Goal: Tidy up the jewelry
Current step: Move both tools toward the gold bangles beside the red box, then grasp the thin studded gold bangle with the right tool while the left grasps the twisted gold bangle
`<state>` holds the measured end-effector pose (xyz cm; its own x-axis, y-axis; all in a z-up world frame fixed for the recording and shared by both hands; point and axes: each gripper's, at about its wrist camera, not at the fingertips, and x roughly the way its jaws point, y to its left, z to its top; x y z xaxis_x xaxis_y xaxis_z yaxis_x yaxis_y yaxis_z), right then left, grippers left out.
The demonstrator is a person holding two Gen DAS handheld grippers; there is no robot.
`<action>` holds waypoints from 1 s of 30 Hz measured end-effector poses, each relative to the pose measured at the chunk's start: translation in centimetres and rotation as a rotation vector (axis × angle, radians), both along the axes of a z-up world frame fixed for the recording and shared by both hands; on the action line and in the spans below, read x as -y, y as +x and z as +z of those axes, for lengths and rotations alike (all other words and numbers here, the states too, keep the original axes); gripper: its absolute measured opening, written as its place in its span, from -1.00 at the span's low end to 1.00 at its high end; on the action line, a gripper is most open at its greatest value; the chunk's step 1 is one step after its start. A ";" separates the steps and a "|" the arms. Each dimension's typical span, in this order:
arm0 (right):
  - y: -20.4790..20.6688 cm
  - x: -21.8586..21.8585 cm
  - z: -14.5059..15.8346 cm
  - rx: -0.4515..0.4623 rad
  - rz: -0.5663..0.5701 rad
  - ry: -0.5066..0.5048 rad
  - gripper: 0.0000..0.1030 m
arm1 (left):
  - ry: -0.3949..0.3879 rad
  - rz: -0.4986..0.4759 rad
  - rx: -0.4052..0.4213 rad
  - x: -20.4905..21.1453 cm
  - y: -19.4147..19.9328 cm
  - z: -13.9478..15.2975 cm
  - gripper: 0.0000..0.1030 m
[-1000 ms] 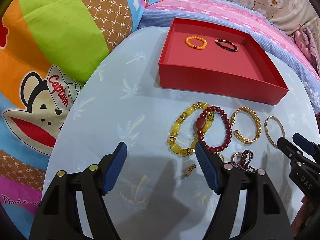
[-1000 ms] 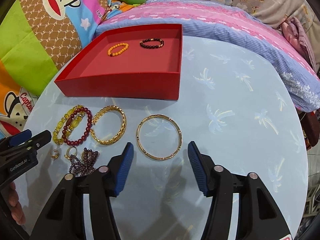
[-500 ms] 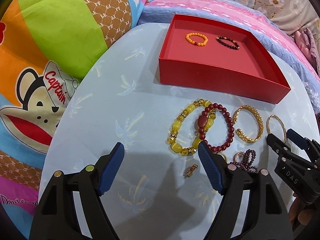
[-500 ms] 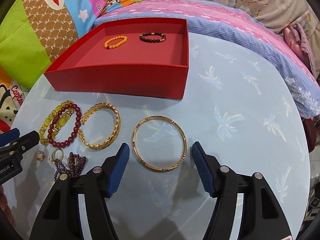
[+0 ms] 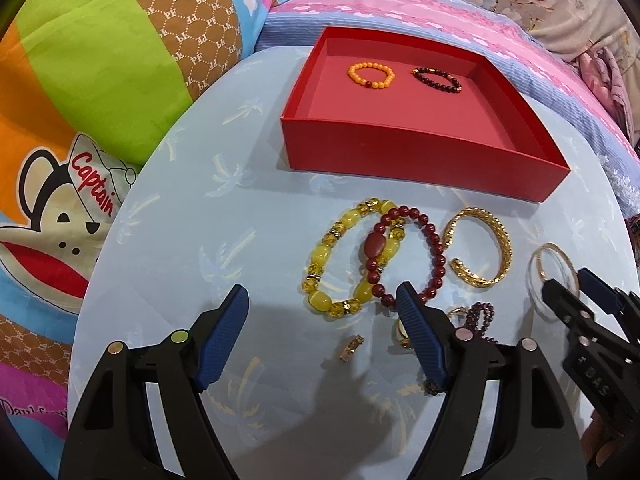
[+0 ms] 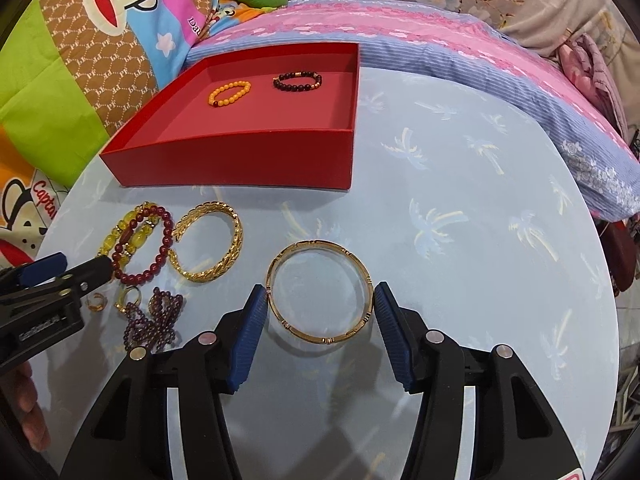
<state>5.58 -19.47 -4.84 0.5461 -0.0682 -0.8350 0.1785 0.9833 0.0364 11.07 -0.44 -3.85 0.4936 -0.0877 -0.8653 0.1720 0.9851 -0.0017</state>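
A red tray (image 5: pixel 400 148) (image 6: pixel 240 160) holds an orange bead bracelet (image 5: pixel 371 75) (image 6: pixel 229 93) and a dark bead bracelet (image 5: pixel 437 79) (image 6: pixel 297 81). In front of it lie a yellow bead bracelet (image 5: pixel 320 260), a dark red bead bracelet (image 5: pixel 434 256) (image 6: pixel 160 256), a gold cuff (image 5: pixel 502 248) (image 6: pixel 224 256), a thin gold bangle (image 6: pixel 320 292) (image 5: pixel 554 260), a purple bead strand (image 6: pixel 154 326) and small rings (image 5: pixel 351 348). My left gripper (image 5: pixel 324 300) is open just short of the yellow bracelet. My right gripper (image 6: pixel 318 302) is open with a finger on each side of the thin bangle.
The jewelry lies on a round table with a pale blue palm-print cloth (image 6: pixel 460 200). Colourful cartoon pillows (image 5: pixel 100 80) press against its left edge. A pink and blue striped bedcover (image 6: pixel 480 48) lies behind it.
Both grippers have moved forward and lower. The right gripper's fingers now flank the thin gold bangle. The left gripper's tips have come close to the yellow and red bracelets.
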 end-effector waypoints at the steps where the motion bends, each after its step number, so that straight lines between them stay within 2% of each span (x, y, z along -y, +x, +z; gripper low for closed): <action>1: -0.2 0.0 0.2 0.003 0.000 0.005 0.03 | -0.001 0.010 -0.002 -0.4 0.2 -0.1 0.41; 11: -1.0 -0.6 0.8 0.008 0.014 0.038 0.03 | -0.017 0.065 -0.001 -2.8 0.8 -0.1 0.40; 16: -1.3 -0.9 0.9 0.007 0.021 0.043 0.03 | -0.035 0.016 0.016 -1.3 0.4 0.5 0.40; 20: -1.5 -0.7 1.1 0.011 0.015 0.043 0.03 | -0.050 -0.014 -0.005 -0.1 0.3 0.3 0.37; 30: -2.0 0.9 2.2 0.034 -0.022 0.052 0.03 | -0.072 -0.160 0.009 6.4 -0.4 0.7 0.39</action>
<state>3.60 -20.37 -2.64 0.5732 -0.0375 -0.8186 0.1976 0.9758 0.0937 10.69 -6.81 -3.10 0.4758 -0.2274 -0.8496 0.3268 0.9426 -0.0693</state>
